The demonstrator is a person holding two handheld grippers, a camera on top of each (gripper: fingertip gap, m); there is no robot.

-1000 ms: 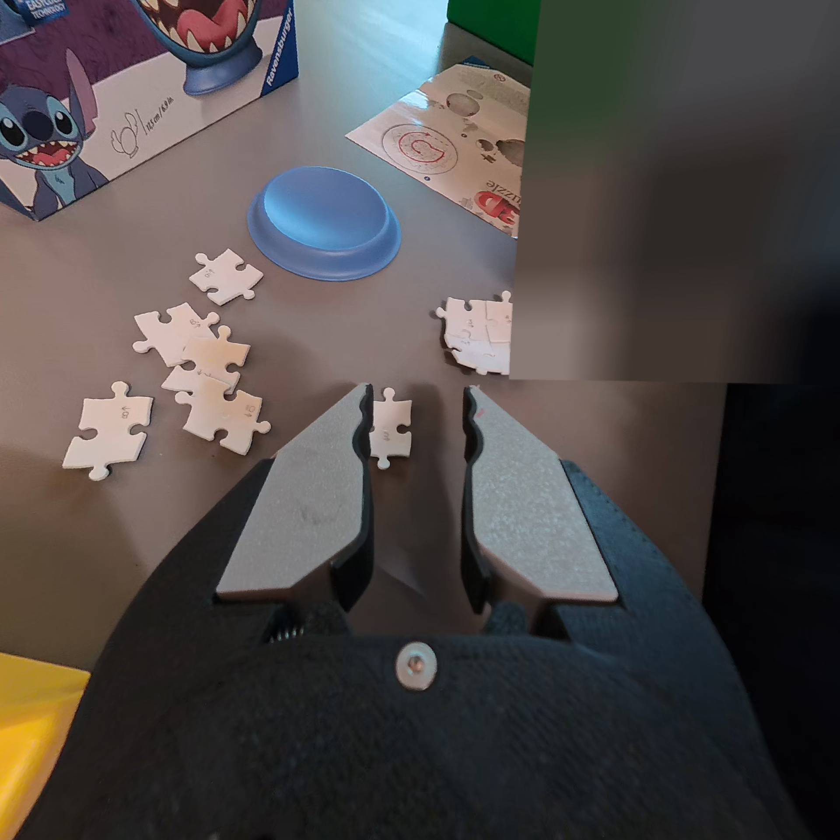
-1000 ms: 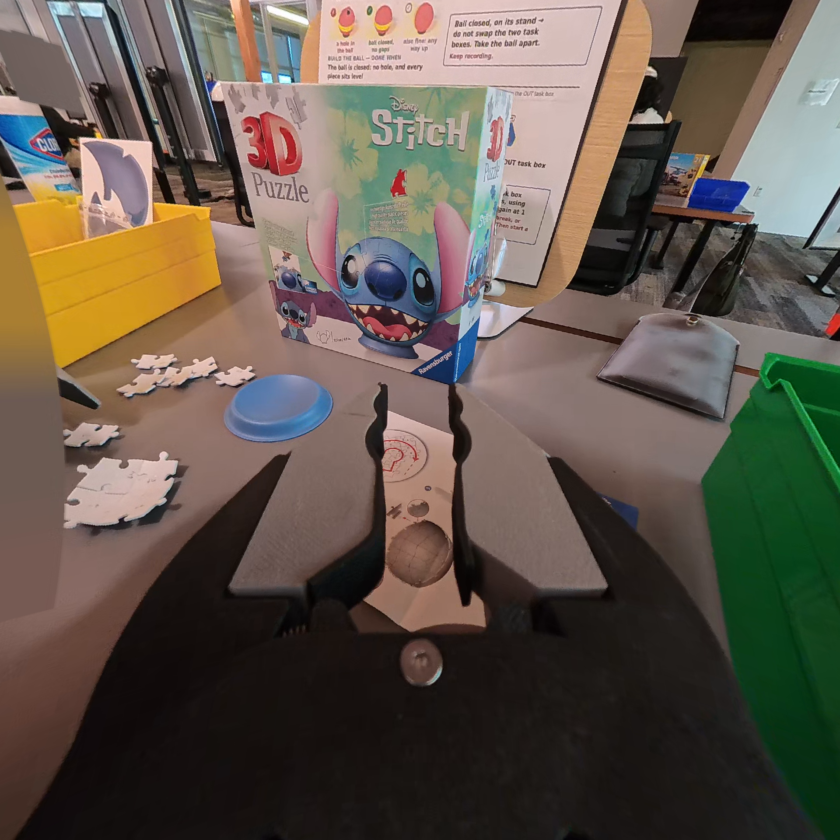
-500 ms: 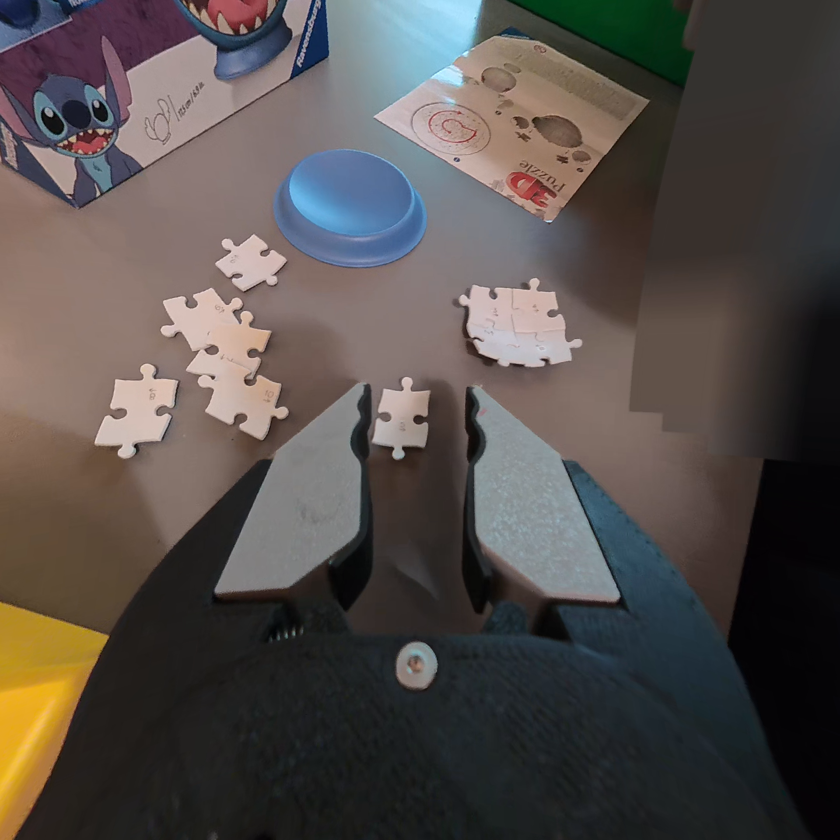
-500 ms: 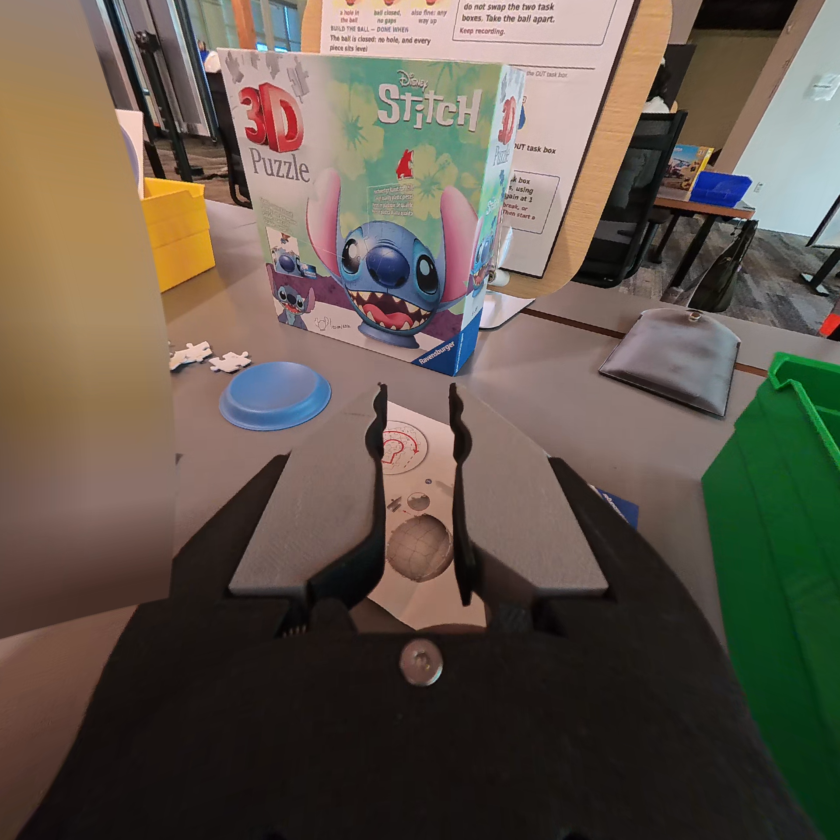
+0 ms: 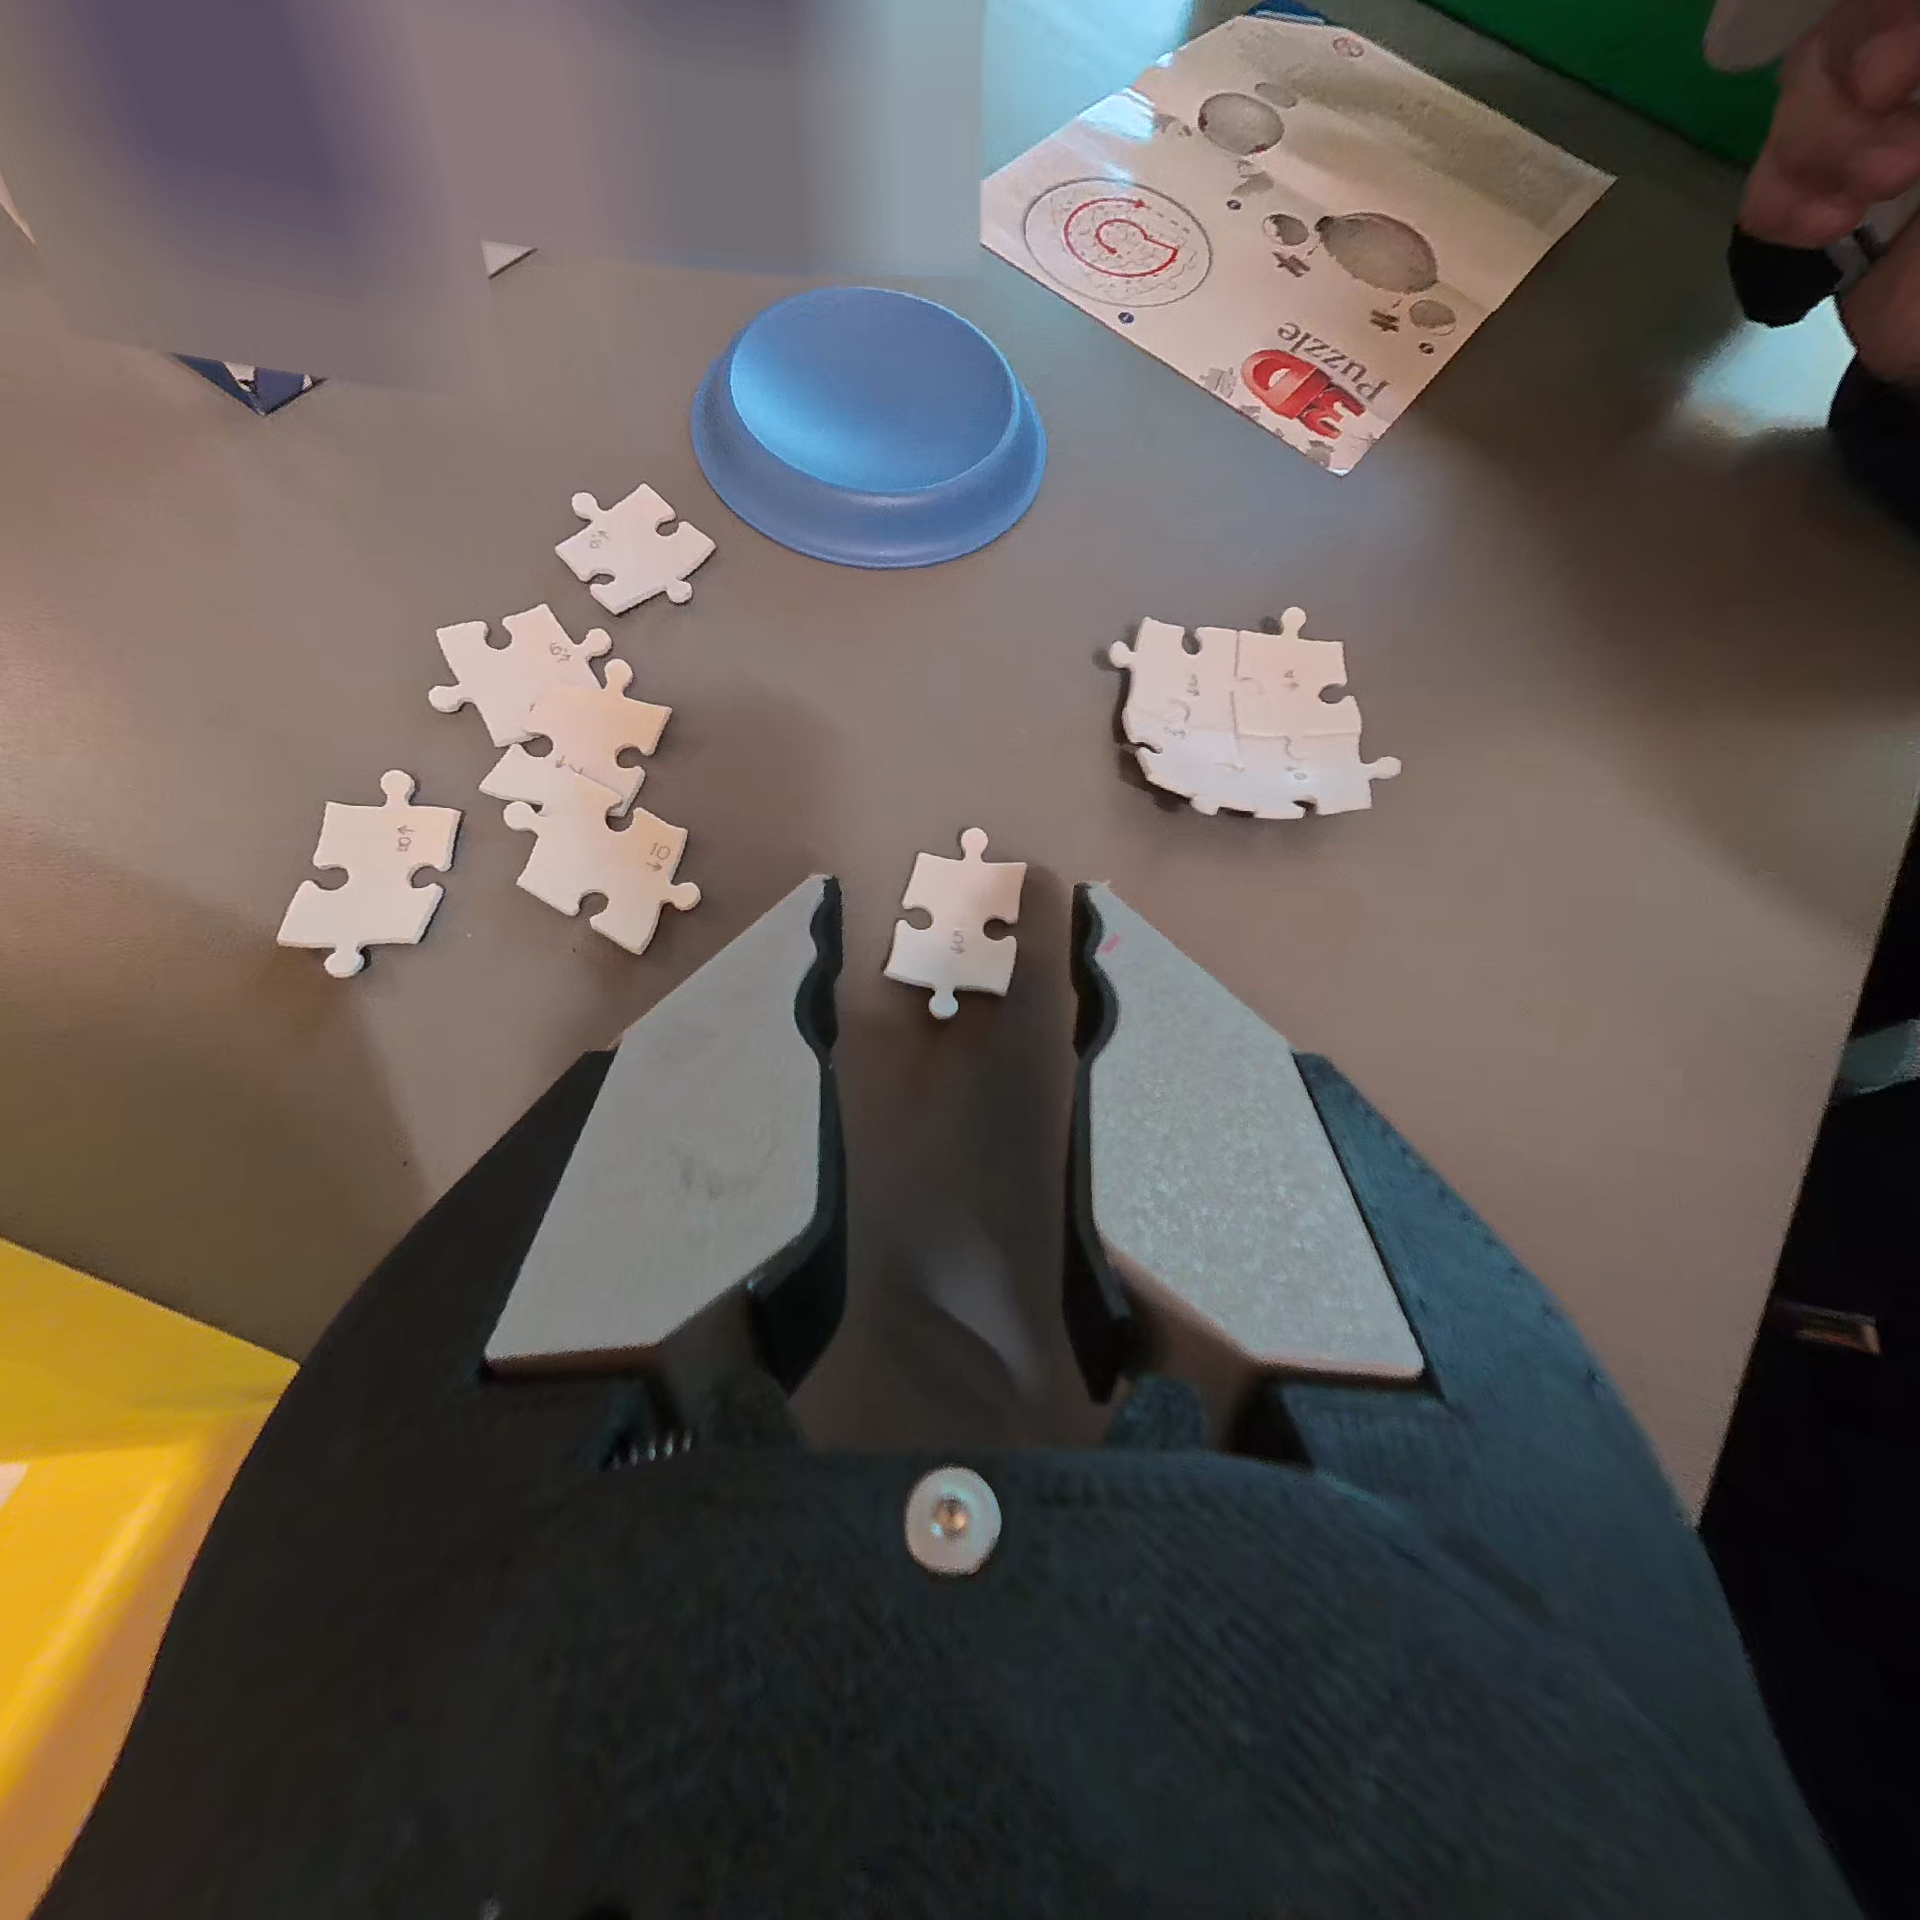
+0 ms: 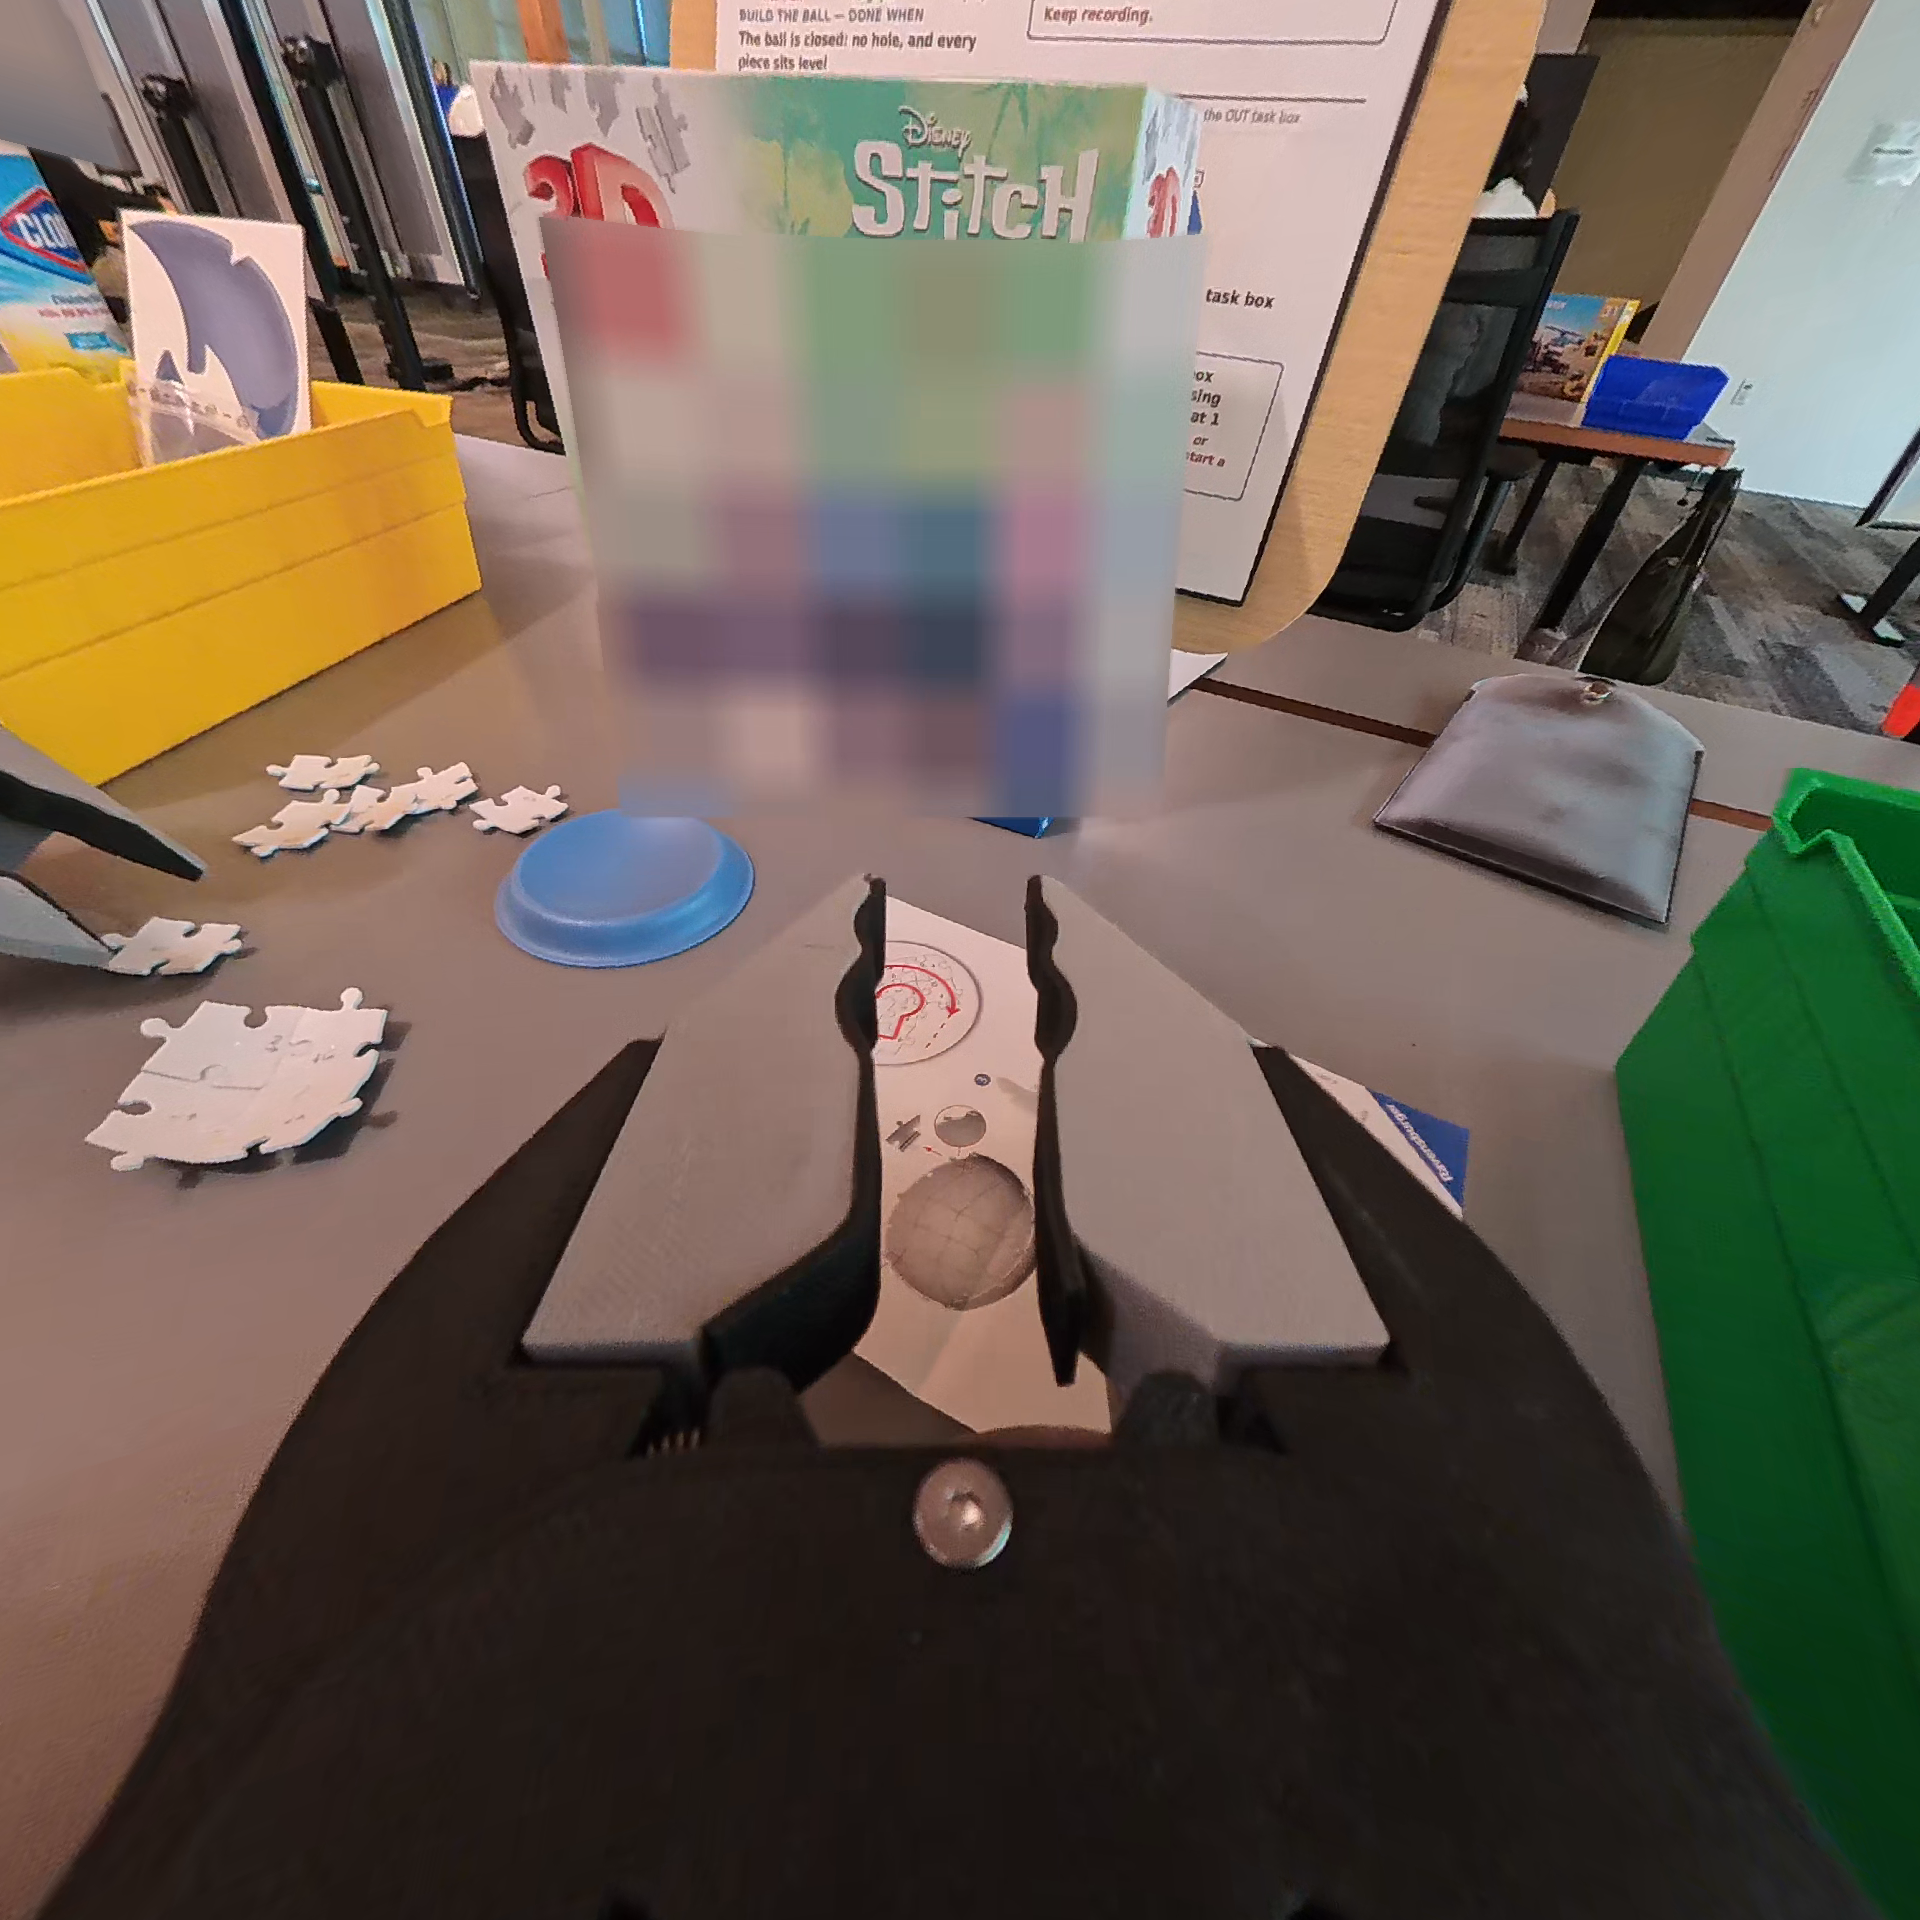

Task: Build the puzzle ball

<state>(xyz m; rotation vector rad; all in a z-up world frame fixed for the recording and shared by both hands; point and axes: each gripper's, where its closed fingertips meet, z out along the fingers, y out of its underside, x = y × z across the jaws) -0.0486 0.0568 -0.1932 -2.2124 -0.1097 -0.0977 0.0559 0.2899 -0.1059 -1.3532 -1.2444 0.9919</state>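
My left gripper is open, with a single white puzzle piece lying on the grey table between its fingertips, untouched. A joined patch of several white pieces lies to its right, also in the right wrist view. Several loose white pieces lie to its left. The blue round stand sits beyond them. My right gripper is open and empty above the instruction sheet. The left gripper's fingers show at the far left of the right wrist view, by the single piece.
The puzzle box stands behind the stand. A yellow bin is at the left, a green bin at the right, a grey pouch at the back right. The instruction sheet lies beyond the patch. A person's hand is at the top right. Some 25 centimeters of space lies between my two pairs of fingers.
The left gripper has drawn back and centred on the single piece, which now lies between its fingertips. The right gripper has stayed over the instruction sheet, shifting only slightly.
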